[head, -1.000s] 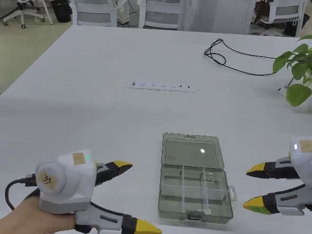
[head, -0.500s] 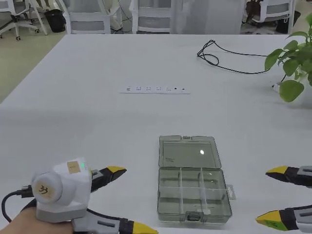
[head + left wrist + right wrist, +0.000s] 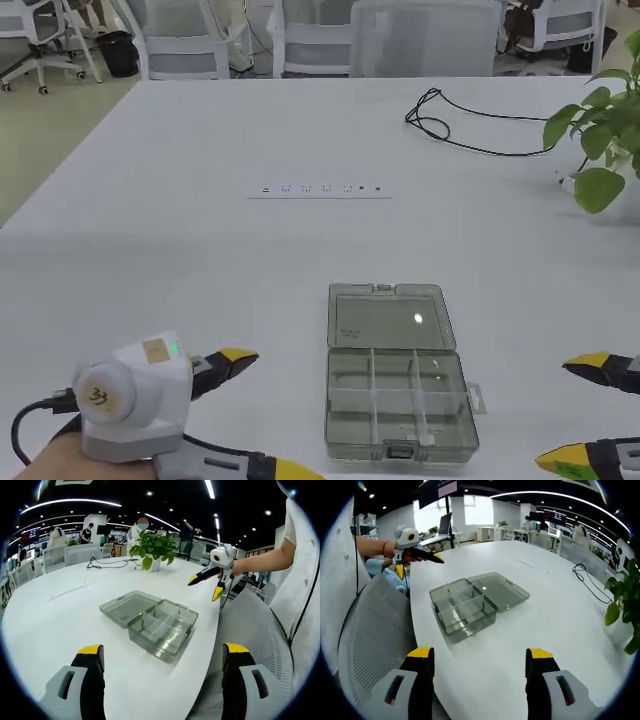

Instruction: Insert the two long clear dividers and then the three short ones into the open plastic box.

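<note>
On table (image 3: 200, 260): 1 open box (image 3: 400, 405); left tool (image 3: 272, 411), right tool (image 3: 572, 412) both spread, empty.

Near the front edge of the table (image 3: 150, 250), between the left gripper (image 3: 268, 412) on its left and the right gripper (image 3: 572, 412) on its right, apart from both: the open plastic box (image 3: 398, 400), lid (image 3: 388, 318) flat on the tabletop behind the base, dividers (image 3: 372, 368) upright inside the base. Farther back, around mid-table, a power strip (image 3: 322, 189); beyond that and to the right, a looped cable (image 3: 450, 125), with a plant (image 3: 600, 150) at the right edge. Behind the far edge, chairs (image 3: 300, 40).
</note>
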Motion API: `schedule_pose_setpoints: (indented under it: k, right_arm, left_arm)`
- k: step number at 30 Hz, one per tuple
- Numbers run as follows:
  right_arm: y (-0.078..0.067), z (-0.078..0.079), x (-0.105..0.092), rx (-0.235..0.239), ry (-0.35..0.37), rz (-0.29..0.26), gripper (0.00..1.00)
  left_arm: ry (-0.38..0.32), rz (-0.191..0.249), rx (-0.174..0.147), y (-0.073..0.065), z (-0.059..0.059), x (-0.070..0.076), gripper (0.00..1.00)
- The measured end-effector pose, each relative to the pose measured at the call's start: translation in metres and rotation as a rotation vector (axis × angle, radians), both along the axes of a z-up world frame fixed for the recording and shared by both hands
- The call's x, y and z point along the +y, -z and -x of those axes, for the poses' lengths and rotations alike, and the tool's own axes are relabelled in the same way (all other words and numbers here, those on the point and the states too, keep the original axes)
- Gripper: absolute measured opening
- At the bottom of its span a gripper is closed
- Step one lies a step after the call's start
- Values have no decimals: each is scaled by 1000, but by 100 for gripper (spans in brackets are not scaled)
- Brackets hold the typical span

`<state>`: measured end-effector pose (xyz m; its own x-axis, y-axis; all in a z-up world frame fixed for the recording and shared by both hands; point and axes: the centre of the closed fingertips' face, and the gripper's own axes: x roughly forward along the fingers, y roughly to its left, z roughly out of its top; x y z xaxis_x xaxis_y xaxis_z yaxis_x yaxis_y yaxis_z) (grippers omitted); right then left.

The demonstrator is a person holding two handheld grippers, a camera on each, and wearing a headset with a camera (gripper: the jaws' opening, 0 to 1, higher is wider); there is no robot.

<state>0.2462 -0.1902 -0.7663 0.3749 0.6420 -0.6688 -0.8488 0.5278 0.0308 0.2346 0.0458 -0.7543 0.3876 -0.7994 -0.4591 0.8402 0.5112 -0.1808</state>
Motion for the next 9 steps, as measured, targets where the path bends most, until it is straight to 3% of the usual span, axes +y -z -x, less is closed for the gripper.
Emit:
schedule_pose_setpoints:
  k: [9]
  right_arm:
    - [-3,-3,6,-6,-14,-5,76]
  left_arm:
    - [1,3,4,2,1,1,100]
